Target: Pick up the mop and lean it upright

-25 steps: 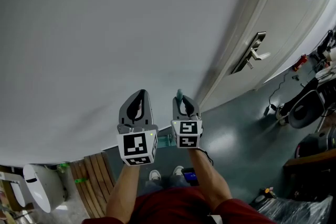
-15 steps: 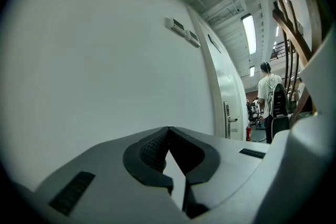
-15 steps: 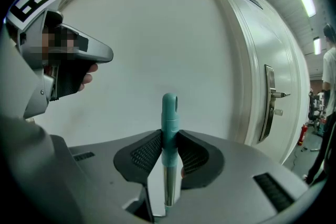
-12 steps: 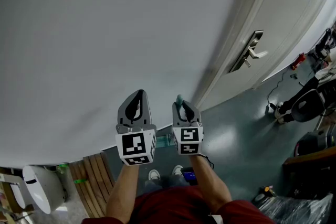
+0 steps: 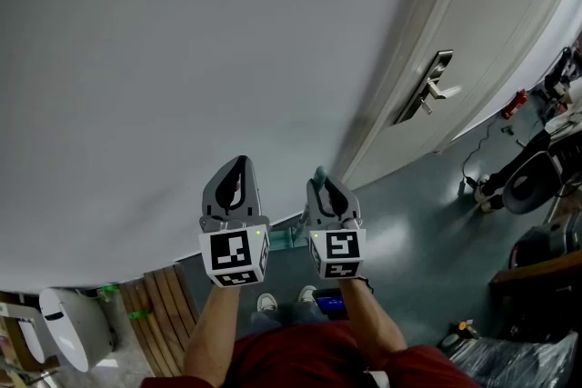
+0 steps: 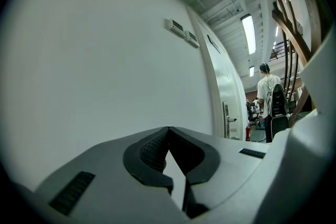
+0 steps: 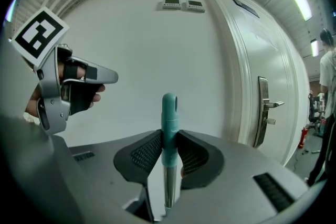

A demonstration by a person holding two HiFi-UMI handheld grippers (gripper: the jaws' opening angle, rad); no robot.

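Mop handle point(image 7: 168, 131) stands upright between the right gripper's point(image 7: 169, 134) fingers. Its teal end cap point(image 7: 169, 105) pokes above their tips and its metal shaft point(image 7: 168, 183) runs down below the pads point(image 7: 144, 153), which clench it from both sides. Just left of those fingers, the left gripper point(image 5: 239, 164) hangs with its fingers pressed together on nothing. Ahead of both sets of fingertips is a white wall point(image 5: 182, 59). A door point(image 5: 473, 32) lies to their right.
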